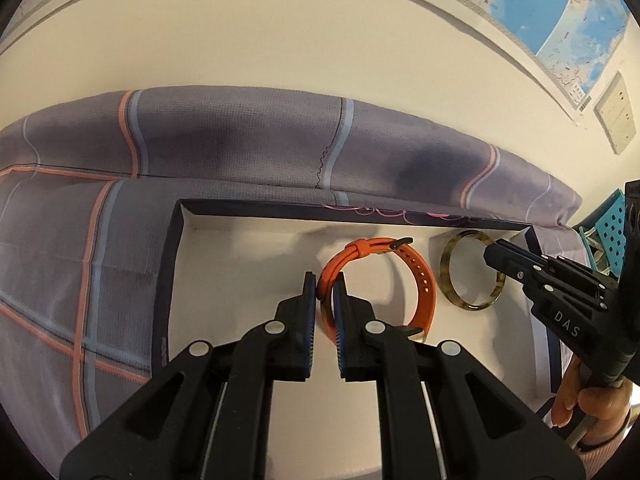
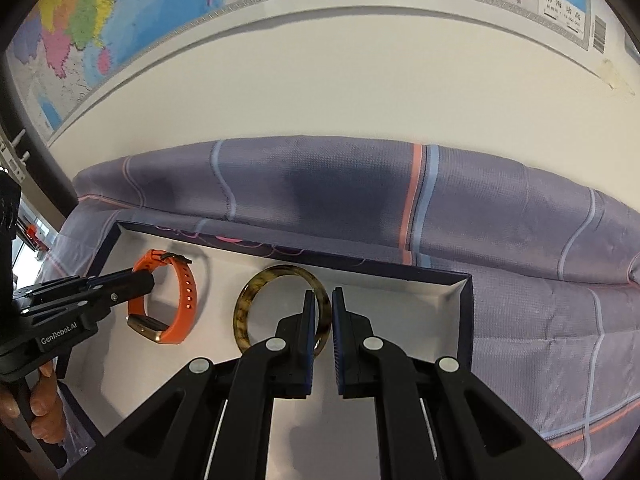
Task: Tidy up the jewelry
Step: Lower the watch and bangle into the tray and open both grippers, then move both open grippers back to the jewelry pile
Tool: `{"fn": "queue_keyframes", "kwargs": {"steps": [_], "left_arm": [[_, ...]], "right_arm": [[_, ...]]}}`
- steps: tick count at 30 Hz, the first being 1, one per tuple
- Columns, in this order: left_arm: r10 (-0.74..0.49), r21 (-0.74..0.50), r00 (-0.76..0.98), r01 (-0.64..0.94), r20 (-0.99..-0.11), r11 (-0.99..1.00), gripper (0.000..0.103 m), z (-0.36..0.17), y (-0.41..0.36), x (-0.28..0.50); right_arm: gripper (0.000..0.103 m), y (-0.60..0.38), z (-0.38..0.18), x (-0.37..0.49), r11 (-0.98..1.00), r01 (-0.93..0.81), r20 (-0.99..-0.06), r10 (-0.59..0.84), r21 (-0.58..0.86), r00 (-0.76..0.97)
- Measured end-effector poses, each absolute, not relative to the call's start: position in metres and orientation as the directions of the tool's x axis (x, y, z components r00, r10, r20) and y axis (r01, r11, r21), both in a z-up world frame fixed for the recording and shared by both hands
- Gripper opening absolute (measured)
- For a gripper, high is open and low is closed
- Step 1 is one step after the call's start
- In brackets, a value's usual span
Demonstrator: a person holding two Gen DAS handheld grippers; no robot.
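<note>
An orange watch band (image 1: 416, 280) stands on edge inside a white-lined dark box (image 1: 248, 248). My left gripper (image 1: 325, 284) is shut on the left side of the band; it also shows in the right wrist view (image 2: 146, 280), with the band (image 2: 186, 300) there too. A tortoiseshell bangle (image 1: 448, 276) lies in the box to the right of the band. My right gripper (image 2: 321, 300) is shut on the bangle's right rim (image 2: 256, 292); it also shows in the left wrist view (image 1: 494, 254).
The box rim (image 2: 464, 320) sits on a grey-purple plaid cloth (image 2: 520, 240) that rises behind it against a cream wall. A map (image 2: 120, 20) hangs on the wall. A teal perforated basket (image 1: 612, 232) stands at the far right.
</note>
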State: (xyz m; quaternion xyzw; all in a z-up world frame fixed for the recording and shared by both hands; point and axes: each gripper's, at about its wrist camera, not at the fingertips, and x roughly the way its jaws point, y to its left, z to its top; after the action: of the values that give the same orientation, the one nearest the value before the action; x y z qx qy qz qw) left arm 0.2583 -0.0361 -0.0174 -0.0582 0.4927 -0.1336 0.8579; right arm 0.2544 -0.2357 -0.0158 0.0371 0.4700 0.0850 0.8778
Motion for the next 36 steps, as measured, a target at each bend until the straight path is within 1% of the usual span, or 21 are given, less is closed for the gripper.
{"fn": "queue_keyframes", "kwargs": {"steps": [9, 12, 15, 17, 18, 19, 20, 21, 23, 24, 25, 26, 28, 29, 30, 32, 36], "left_arm": [[-0.284, -0.242, 0.450, 0.151, -0.846, 0.959, 0.009, -0.022, -0.038, 0.272], [-0.281, -0.239, 0.451, 0.149, -0.847, 0.960, 0.010, -0.022, -0.039, 0.272], [-0.274, -0.233, 0.454, 0.145, -0.848, 0.962, 0.013, -0.021, -0.039, 0.271], [-0.274, -0.234, 0.457, 0.142, -0.846, 0.962, 0.013, -0.021, -0.040, 0.271], [-0.273, -0.234, 0.462, 0.142, -0.844, 0.962, 0.018, -0.020, -0.040, 0.271], [-0.266, -0.227, 0.472, 0.140, -0.841, 0.964, 0.022, -0.020, -0.040, 0.269], [-0.250, -0.210, 0.486, 0.137, -0.837, 0.968, 0.031, -0.018, -0.039, 0.266], [-0.239, -0.200, 0.508, 0.131, -0.828, 0.971, 0.037, -0.014, -0.037, 0.262], [-0.220, -0.181, 0.567, 0.125, -0.794, 0.976, 0.042, -0.002, -0.032, 0.251], [-0.214, -0.175, 0.596, 0.124, -0.774, 0.977, 0.047, 0.005, -0.028, 0.244], [-0.215, -0.174, 0.626, 0.126, -0.749, 0.977, 0.050, 0.013, -0.025, 0.235], [-0.216, -0.166, 0.663, 0.138, -0.717, 0.976, 0.053, 0.024, -0.022, 0.220], [-0.216, -0.139, 0.701, 0.166, -0.680, 0.976, 0.056, 0.037, -0.021, 0.199], [-0.223, -0.122, 0.721, 0.191, -0.656, 0.974, 0.061, 0.043, -0.020, 0.183], [-0.225, -0.111, 0.732, 0.201, -0.643, 0.973, 0.062, 0.046, -0.020, 0.171], [-0.255, -0.100, 0.737, 0.248, -0.626, 0.963, 0.062, 0.046, -0.018, 0.141], [-0.299, -0.106, 0.713, 0.303, -0.634, 0.947, 0.064, 0.034, -0.013, 0.100]], "right_arm": [[0.007, -0.227, -0.021, 0.262, 0.987, -0.096, -0.825, 0.161, 0.130, 0.542], [0.008, -0.223, -0.021, 0.262, 0.986, -0.101, -0.823, 0.167, 0.133, 0.544], [0.009, -0.221, -0.018, 0.258, 0.984, -0.113, -0.814, 0.175, 0.135, 0.553], [0.012, -0.220, -0.014, 0.252, 0.982, -0.120, -0.804, 0.188, 0.146, 0.564], [0.013, -0.221, -0.011, 0.249, 0.981, -0.126, -0.799, 0.194, 0.148, 0.569], [0.015, -0.221, -0.007, 0.244, 0.980, -0.132, -0.792, 0.197, 0.147, 0.578], [0.021, -0.221, -0.003, 0.239, 0.979, -0.140, -0.784, 0.204, 0.150, 0.587], [0.024, -0.221, 0.003, 0.231, 0.973, -0.161, -0.771, 0.229, 0.165, 0.594], [0.029, -0.220, 0.015, 0.212, 0.963, -0.207, -0.746, 0.264, 0.170, 0.612], [0.031, -0.219, 0.019, 0.204, 0.959, -0.227, -0.736, 0.277, 0.171, 0.618], [0.037, -0.219, 0.023, 0.193, 0.950, -0.256, -0.725, 0.303, 0.179, 0.618], [0.041, -0.218, 0.026, 0.182, 0.940, -0.286, -0.717, 0.330, 0.187, 0.615], [0.041, -0.219, 0.031, 0.153, 0.922, -0.345, -0.704, 0.364, 0.178, 0.610], [0.042, -0.218, 0.031, 0.141, 0.913, -0.371, -0.703, 0.377, 0.172, 0.602], [0.042, -0.217, 0.030, 0.125, 0.901, -0.398, -0.705, 0.395, 0.172, 0.589], [0.042, -0.218, 0.025, 0.105, 0.889, -0.422, -0.714, 0.413, 0.179, 0.566], [0.042, -0.213, 0.003, 0.067, 0.877, -0.457, -0.758, 0.398, 0.150, 0.516]]}}
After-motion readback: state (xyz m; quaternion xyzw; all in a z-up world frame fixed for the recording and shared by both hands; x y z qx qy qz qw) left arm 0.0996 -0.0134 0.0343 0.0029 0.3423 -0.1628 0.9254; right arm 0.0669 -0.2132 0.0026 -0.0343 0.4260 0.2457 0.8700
